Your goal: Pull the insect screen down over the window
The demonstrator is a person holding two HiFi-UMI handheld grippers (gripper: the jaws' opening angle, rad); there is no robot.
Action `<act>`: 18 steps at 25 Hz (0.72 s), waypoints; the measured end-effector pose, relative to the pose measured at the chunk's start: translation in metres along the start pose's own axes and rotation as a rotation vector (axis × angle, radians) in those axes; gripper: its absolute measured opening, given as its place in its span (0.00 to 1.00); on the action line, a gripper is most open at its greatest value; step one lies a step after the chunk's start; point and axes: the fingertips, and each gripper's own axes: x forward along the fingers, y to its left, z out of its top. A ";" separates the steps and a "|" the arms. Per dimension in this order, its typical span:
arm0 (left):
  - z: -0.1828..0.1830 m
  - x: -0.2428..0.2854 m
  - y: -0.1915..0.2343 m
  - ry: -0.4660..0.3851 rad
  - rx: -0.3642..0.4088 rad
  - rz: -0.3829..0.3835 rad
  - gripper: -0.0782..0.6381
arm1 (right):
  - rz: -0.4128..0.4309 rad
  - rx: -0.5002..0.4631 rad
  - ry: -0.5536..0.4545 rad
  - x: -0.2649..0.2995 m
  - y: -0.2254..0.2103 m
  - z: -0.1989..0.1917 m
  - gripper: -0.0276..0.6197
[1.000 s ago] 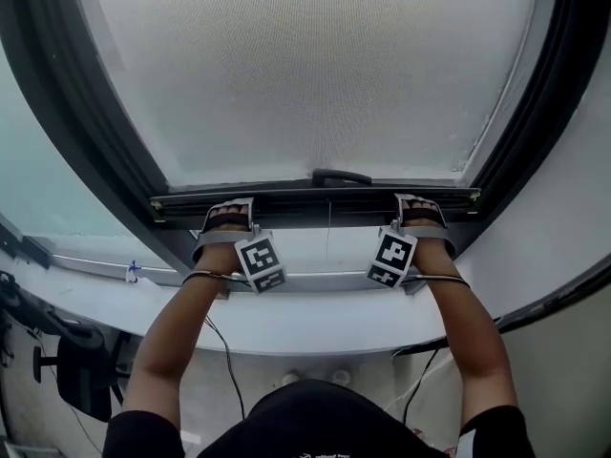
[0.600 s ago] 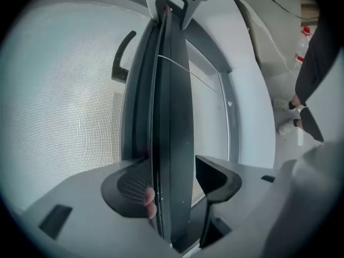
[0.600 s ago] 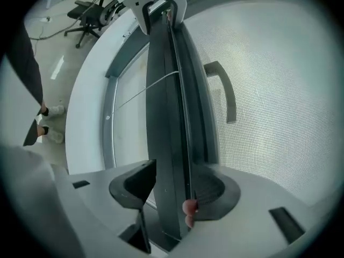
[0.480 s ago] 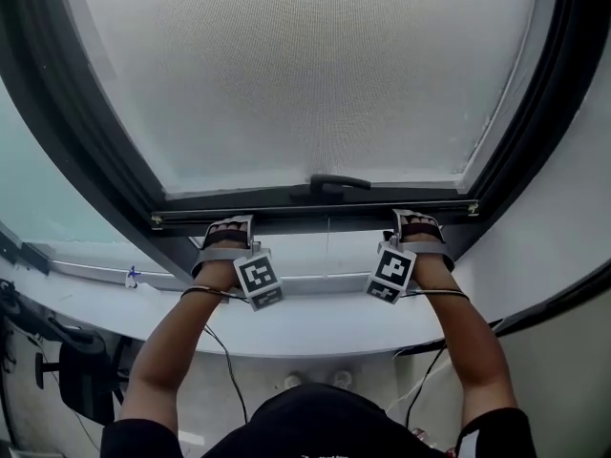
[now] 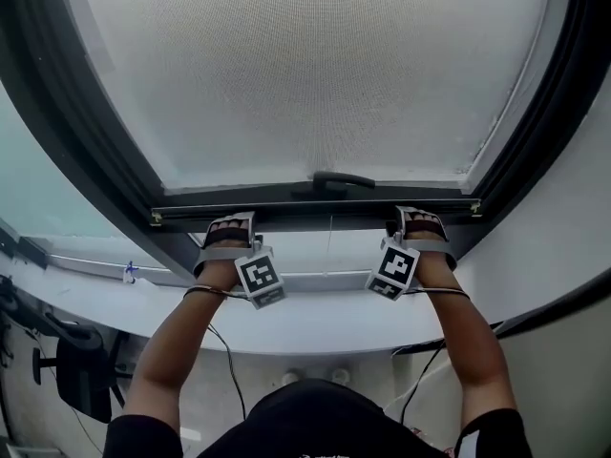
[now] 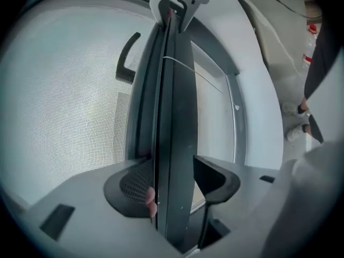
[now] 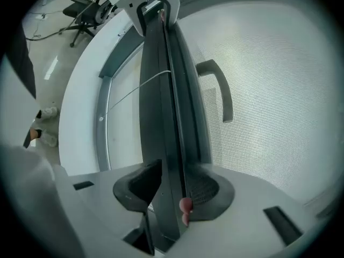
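Insect screen [image 5: 315, 74]: one is shown, at 12 o'clock.
Pull bar [image 5: 315, 210]: one is seen, across the centre.
Window handle [image 5: 334, 179]: one is counted, just above the bar.
Grippers: two are pictured, the left gripper [image 5: 229, 225] at 9 o'clock and the right gripper [image 5: 418, 219] at 3 o'clock, their jaws just drawn closer with the bar between them.
Marker cubes: two are counted, the left cube [image 5: 260, 278] and the right cube [image 5: 393, 267].
Forearms: two are seen, the left forearm [image 5: 186, 327] and the right forearm [image 5: 463, 327].
Office chair [image 5: 81, 370]: one is glimpsed, at 8 o'clock.
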 end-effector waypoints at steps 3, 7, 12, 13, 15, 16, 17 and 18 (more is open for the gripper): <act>-0.001 -0.001 0.001 0.001 -0.012 -0.002 0.45 | 0.020 -0.028 0.036 -0.004 0.005 -0.008 0.27; 0.000 -0.002 0.002 0.001 -0.017 0.000 0.45 | -0.002 -0.005 0.019 -0.003 0.002 -0.005 0.27; -0.002 -0.003 0.003 0.004 -0.022 0.003 0.45 | -0.002 -0.013 0.024 -0.004 0.001 -0.006 0.27; -0.003 -0.003 0.004 0.012 -0.008 0.007 0.45 | -0.002 -0.016 0.027 -0.004 0.001 -0.007 0.27; -0.003 -0.003 0.004 0.006 -0.008 0.013 0.45 | -0.014 -0.009 0.020 -0.004 0.001 -0.007 0.27; -0.001 -0.003 0.004 -0.004 -0.018 0.014 0.45 | -0.020 -0.004 0.015 -0.004 0.001 -0.008 0.27; 0.000 -0.003 0.004 -0.009 -0.023 0.013 0.45 | -0.023 -0.002 0.012 -0.004 0.001 -0.008 0.27; 0.001 -0.002 0.004 -0.009 -0.024 0.012 0.45 | -0.023 -0.001 0.011 -0.004 0.001 -0.009 0.27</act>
